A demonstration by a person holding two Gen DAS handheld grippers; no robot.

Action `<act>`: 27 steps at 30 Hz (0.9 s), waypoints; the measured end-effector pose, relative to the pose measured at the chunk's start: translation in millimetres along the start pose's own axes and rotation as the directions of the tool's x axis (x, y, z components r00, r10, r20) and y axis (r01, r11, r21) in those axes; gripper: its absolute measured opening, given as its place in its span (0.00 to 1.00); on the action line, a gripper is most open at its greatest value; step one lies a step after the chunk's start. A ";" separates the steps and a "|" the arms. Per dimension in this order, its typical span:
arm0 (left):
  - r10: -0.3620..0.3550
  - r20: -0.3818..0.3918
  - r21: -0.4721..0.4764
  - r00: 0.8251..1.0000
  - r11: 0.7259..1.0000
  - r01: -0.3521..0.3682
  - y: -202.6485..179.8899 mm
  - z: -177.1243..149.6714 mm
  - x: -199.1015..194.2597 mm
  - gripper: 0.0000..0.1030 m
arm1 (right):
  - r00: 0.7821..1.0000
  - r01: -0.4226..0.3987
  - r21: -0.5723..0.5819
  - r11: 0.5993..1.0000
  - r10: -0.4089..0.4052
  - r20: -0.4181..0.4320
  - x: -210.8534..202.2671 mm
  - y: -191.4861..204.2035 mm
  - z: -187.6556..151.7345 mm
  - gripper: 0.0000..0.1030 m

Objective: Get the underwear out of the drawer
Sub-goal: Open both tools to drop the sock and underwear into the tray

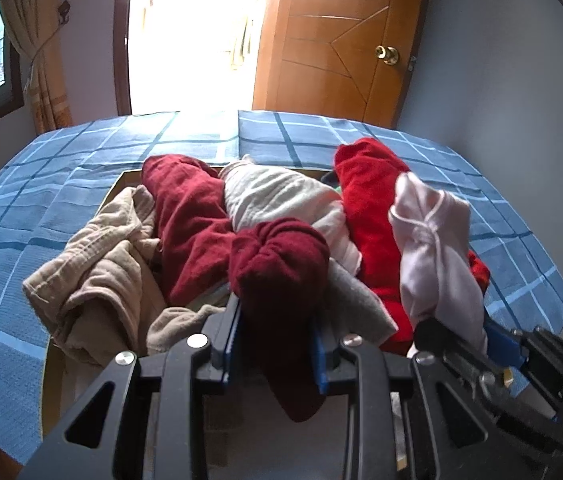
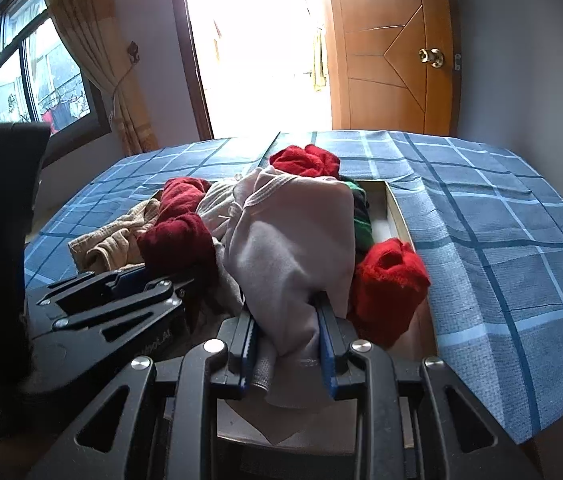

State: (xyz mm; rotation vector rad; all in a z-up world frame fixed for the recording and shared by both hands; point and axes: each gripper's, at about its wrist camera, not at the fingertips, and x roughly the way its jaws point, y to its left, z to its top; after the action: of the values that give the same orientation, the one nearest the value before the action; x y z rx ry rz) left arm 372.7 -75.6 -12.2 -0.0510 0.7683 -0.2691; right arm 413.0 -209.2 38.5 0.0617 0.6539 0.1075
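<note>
**Both jaws clamped on garments above a crowded drawer**

Jaws of the left gripper point(image 1: 275, 344), bottom centre of the left wrist view, are clamped on a dark red garment point(image 1: 277, 264). Those of the right gripper point(image 2: 287, 344), bottom centre of the right wrist view, are pressed onto a pale pink garment point(image 2: 293, 240). Both pieces hang over the open drawer point(image 2: 399, 210), sunk in a blue checked cloth point(image 2: 501, 240) mid-frame. Bright red pieces point(image 2: 389, 280), a beige garment point(image 1: 93, 264) and others crowd against them. A likely risk: neighbouring fabric snags and drags out too, or a loose fold slips from the pads.
</note>
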 end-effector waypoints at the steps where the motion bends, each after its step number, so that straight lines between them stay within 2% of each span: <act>1: 0.006 0.005 0.001 1.000 1.000 -0.006 0.4 -0.5 1.1 0.30 | 1.000 0.002 -0.006 1.000 -0.002 -0.001 1.2 1.2 -0.6 0.29; 5: 0.027 0.020 0.023 0.999 0.999 -0.028 -3.4 -3.3 2.9 0.32 | 1.000 -0.003 -0.009 1.000 0.003 -0.021 13.4 -2.0 -4.6 0.31; 7: 0.027 0.018 0.025 0.999 0.999 -0.027 -3.5 -3.7 1.6 0.39 | 1.000 0.003 -0.020 1.000 -0.004 -0.024 15.1 -3.2 -5.9 0.31; 12: 0.022 0.014 -0.022 1.000 1.000 -0.021 2.7 -3.9 -8.9 0.72 | 0.999 -0.037 0.017 0.999 0.037 -0.007 4.8 -10.9 -7.5 0.35; 14: 0.011 0.018 -0.038 1.000 0.999 -0.011 4.4 -3.9 -16.5 0.76 | 0.999 -0.046 0.041 0.998 0.046 0.000 -2.1 -13.8 -8.2 0.41; 16: 0.030 0.031 -0.034 0.999 0.999 -0.029 3.2 -4.3 -24.5 0.80 | 0.998 -0.055 0.053 0.997 0.054 0.027 -13.5 -14.5 -8.7 0.45; 18: 0.074 0.064 -0.028 0.995 0.997 -0.072 2.5 -5.1 -35.8 0.94 | 0.996 -0.061 0.056 0.997 0.058 0.066 -26.2 -13.8 -7.9 0.53; 19: 0.093 0.079 -0.029 0.993 0.995 -0.091 3.6 -5.5 -40.8 0.98 | 0.995 -0.054 0.057 0.997 0.049 0.087 -32.6 -13.6 -7.1 0.59; 22: 0.113 0.112 -0.034 0.987 0.993 -0.110 6.6 -7.6 -55.7 0.99 | 0.989 -0.055 0.075 0.996 0.044 0.139 -50.4 -15.0 -4.3 0.70; 27: 0.113 0.124 -0.031 0.986 0.993 -0.110 7.5 -18.0 -69.5 0.99 | 0.981 -0.095 0.100 0.990 0.075 0.180 -68.2 -13.2 -7.2 0.71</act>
State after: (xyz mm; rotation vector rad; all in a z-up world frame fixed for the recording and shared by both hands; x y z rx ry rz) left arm 314.2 -49.5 20.9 -0.0468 0.6469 -0.1487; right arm 355.9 -230.2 72.8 0.2018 0.4795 0.1474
